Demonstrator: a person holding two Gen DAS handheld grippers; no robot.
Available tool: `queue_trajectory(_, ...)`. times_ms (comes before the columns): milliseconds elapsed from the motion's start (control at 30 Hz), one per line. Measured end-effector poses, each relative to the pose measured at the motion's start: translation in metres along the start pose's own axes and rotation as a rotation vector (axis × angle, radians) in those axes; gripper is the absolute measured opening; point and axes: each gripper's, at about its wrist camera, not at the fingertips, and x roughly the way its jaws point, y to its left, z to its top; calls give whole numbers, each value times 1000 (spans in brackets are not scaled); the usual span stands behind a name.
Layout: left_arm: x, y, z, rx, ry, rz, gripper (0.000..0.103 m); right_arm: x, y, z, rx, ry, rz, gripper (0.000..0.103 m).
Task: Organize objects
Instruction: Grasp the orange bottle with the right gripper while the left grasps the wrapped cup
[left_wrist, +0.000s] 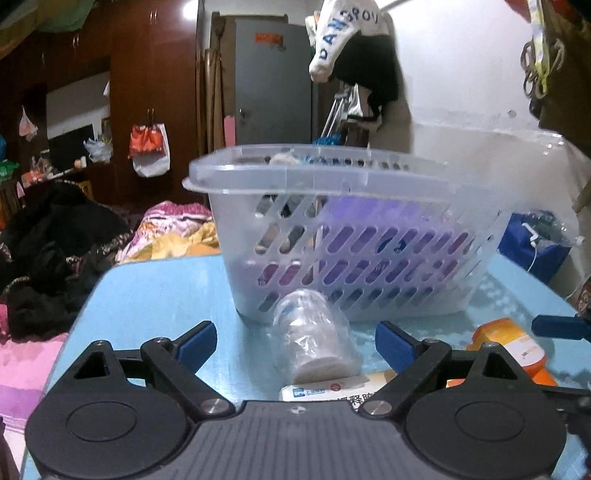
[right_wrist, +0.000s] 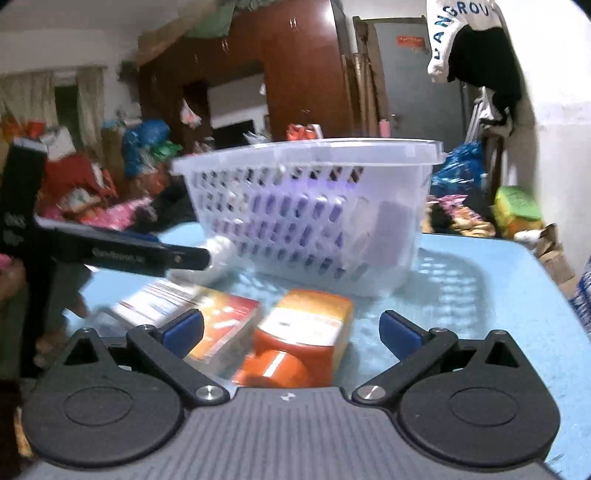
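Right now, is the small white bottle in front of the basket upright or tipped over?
Tipped over. The bottle lies on its side on the blue table, its base toward the left wrist camera, beside the basket.

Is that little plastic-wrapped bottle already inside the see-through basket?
No. The plastic-wrapped bottle lies on its side on the blue table, in front of the basket and outside its wall.

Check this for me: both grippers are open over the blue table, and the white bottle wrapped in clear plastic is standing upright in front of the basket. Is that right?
Not quite. The white bottle is lying on its side, not upright; the left wrist view shows this. The rest holds: it is in front of the basket on the blue table, and the left gripper and right gripper are both open.
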Motion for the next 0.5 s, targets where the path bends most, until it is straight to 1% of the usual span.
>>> queue_trajectory(33, 3, -1, -1, 2, 8, 8, 94, 2, -1, 0, 8, 19, -2, 99)
queue_trajectory(100, 7, -2, -3, 9, 28, 29, 94, 0, -4, -1, 9, 26, 14, 96)
queue_trajectory(167, 9, -3, -3, 9, 42, 41, 94, -1, -4, -3, 8, 43, 9, 84)
queue_trajectory(200, 11, -3, -3, 12, 50, 47, 94, -1, -6, -4, 15, 52, 2, 81)
queue_trajectory(233, 12, -4, -2, 18, 62, 49, 94, 1, -7, -4, 23, 67, 1, 72)
queue_trajectory(267, 14, -4, -3, 20, 73, 47, 89, 2, -8, -5, 25, 81, 7, 66)
queue_trajectory(300, 16, -5, -2, 23, 82, 46, 83, 4, -9, -5, 26, 93, 19, 66)
queue_trajectory(333, 19, -5, -2, 25, 88, 40, 72, 4, -9, -5, 25, 93, 20, 65)
queue_trajectory(367, 19, -4, -1, 19, 93, 15, 58, 3, -9, -6, 22, 90, 15, 63)
queue_trajectory(400, 21, -2, -2, 10, 99, -4, 50, 2, -8, -6, 17, 85, 9, 62)
queue_trajectory(433, 21, 0, -2, -3, 99, -12, 50, 0, -8, -7, 16, 74, 5, 60)
queue_trajectory(500, 18, 4, -3, -22, 82, -18, 50, -5, -9, -9, 22, 39, 12, 59)
